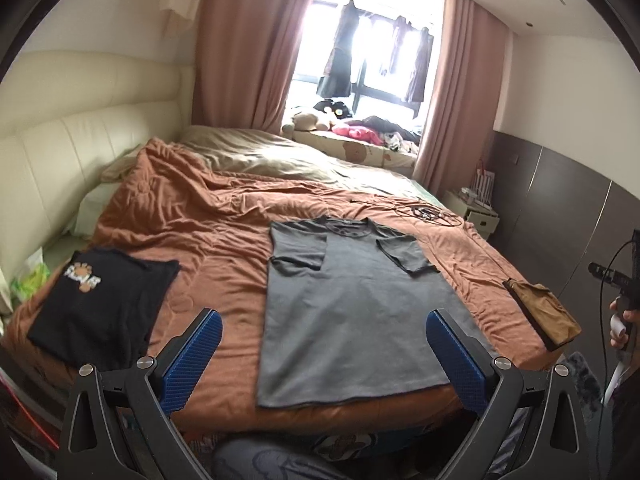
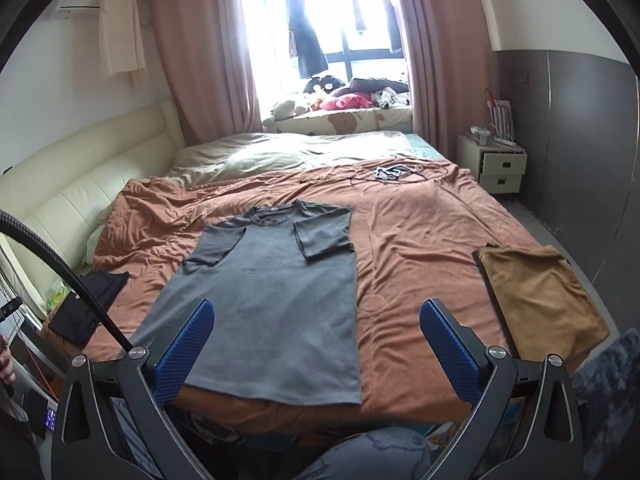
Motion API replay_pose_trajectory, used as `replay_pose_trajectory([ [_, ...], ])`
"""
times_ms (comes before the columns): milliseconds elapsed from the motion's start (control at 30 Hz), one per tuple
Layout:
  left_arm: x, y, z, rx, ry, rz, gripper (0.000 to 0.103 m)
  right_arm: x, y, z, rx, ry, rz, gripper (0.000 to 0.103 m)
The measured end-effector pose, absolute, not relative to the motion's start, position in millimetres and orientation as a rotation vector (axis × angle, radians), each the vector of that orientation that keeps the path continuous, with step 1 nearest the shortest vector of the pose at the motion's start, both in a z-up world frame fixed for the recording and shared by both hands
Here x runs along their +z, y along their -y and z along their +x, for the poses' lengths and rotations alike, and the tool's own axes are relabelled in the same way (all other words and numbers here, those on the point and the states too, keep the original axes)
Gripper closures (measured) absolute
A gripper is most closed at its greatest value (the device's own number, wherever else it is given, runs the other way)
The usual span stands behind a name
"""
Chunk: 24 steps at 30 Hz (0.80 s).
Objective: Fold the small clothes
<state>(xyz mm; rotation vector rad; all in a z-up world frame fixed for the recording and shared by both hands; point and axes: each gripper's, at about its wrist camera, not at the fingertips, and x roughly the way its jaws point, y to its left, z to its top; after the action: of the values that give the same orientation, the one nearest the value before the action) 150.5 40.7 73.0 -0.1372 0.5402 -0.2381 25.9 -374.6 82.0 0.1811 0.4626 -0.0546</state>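
A grey T-shirt lies flat on the orange bedspread, sleeves folded in. The right gripper hovers above, jaws wide apart.

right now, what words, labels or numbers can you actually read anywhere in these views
None can be read for sure.
Black folded shirt: white print with paw shapes, letters too blurred to read.
Grey t-shirt: neck label too small to read.
Air conditioner: no legible marking.
Small lit screen at lower left: too small to read.
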Motion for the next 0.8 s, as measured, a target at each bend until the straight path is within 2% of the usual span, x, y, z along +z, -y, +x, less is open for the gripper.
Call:
replay_pose_trajectory([
  [400, 21.9, -63.0, 115.0, -0.205, -0.547, -0.179, 0.001, 26.9, 398.1, 13.2, -0.057, -0.515, 0.251, 0.000],
  [433, 14.2, -63.0, 117.1, -0.201, -0.555, -0.183, 0.001, 21.9, 398.6, 15.6, -0.053, -0.522, 0.259, 0.001],
  [500, -3.3, -63.2, 126.1, -0.202, -0.583, -0.198, 0.001, 6.3, 403.2, 24.1, -0.042, -0.547, 0.274, 0.012],
  [533, -11.4, -63.8, 129.4, -0.200, -0.597, -0.210, 0.004, 0.1, 404.0, 27.0, -0.038, -0.562, 0.280, 0.014],
  [600, -31.0, -65.9, 141.4, -0.197, -0.640, -0.241, 0.015, -15.3, 408.9, 38.3, -0.029, -0.595, 0.300, 0.026],
  [667, -46.8, -68.5, 152.5, -0.187, -0.676, -0.266, 0.024, -31.2, 413.7, 49.7, -0.019, -0.620, 0.325, 0.029],
  [800, -80.0, -72.7, 173.7, -0.176, -0.735, -0.316, 0.033, -62.6, 421.2, 74.3, -0.004, -0.658, 0.377, 0.032],
])
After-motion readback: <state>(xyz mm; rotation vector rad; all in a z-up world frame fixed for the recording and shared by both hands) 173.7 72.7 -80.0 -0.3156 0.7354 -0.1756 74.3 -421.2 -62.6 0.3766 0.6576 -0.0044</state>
